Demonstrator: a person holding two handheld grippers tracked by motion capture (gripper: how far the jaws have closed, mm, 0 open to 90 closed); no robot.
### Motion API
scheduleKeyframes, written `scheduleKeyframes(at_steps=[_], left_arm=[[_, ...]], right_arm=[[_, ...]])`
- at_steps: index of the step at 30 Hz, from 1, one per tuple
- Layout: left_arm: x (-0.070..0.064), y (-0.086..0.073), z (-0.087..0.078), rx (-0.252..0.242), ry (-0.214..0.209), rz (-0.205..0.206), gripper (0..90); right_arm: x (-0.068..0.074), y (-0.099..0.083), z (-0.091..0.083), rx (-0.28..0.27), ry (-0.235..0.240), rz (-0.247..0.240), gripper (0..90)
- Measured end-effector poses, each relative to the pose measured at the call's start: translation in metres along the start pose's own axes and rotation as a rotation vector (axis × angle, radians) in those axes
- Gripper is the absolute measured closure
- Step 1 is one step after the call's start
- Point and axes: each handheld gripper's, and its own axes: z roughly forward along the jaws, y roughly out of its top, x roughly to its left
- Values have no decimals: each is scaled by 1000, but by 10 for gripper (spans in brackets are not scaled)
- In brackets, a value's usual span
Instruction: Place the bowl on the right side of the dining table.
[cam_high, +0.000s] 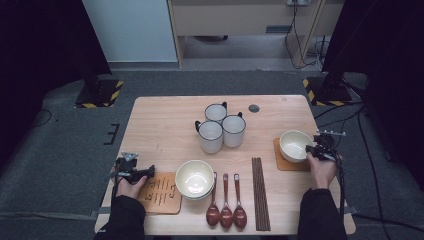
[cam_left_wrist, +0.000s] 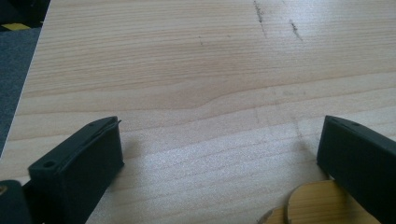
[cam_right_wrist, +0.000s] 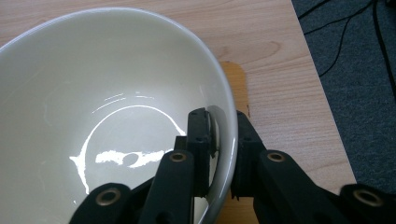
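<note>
While its two black jaws pinch the rim, one inside and one outside, the right gripper (cam_right_wrist: 218, 140) grips a glossy cream ceramic bowl (cam_right_wrist: 93, 116) by the wall nearest the hand. That bowl is round and smooth, with bright glare on its bottom, and it sits on a rounded wooden coaster (cam_high: 286, 161) whose orange-brown corner peeks out just beyond the outer jaw. Most of the coaster is hidden beneath the bowl, and the bowl's far side is cut off in the right gripper view.

Spread wide with nothing between its jaws, the left gripper (cam_left_wrist: 217, 154) hovers low over the pale, grained wooden table (cam_left_wrist: 187, 70). Just beside its right jaw lies the curved edge of a second wooden coaster (cam_left_wrist: 322, 205), slotted on top and cut off at the frame's bottom.

Beyond that coaster, away from the left gripper, sit stacked cream bowls (cam_high: 194, 178), three dark wooden spoons (cam_high: 226, 212) and a bundle of dark chopsticks (cam_high: 260, 192). Farther off stand three white enamel mugs (cam_high: 221, 127) with dark rims; how many bowls are stacked is hard to tell.
</note>
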Motion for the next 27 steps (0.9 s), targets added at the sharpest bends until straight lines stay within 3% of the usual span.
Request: scheduleKeyframes(at_steps=[8, 16, 23, 27], left_arm=[[1, 0, -1, -7, 3, -6, 6], [4, 1, -11, -37, 22, -12, 159], [2, 5, -23, -94, -37, -53, 206], [1, 8, -30, -135, -61, -69, 223]], right_arm=[[3, -1, -2, -51, -7, -32, 591], [2, 0, -10, -141, 9, -33, 446], [9, 2, -21, -186, 6, -73, 376], [13, 3, -29, -206, 38, -81, 360]])
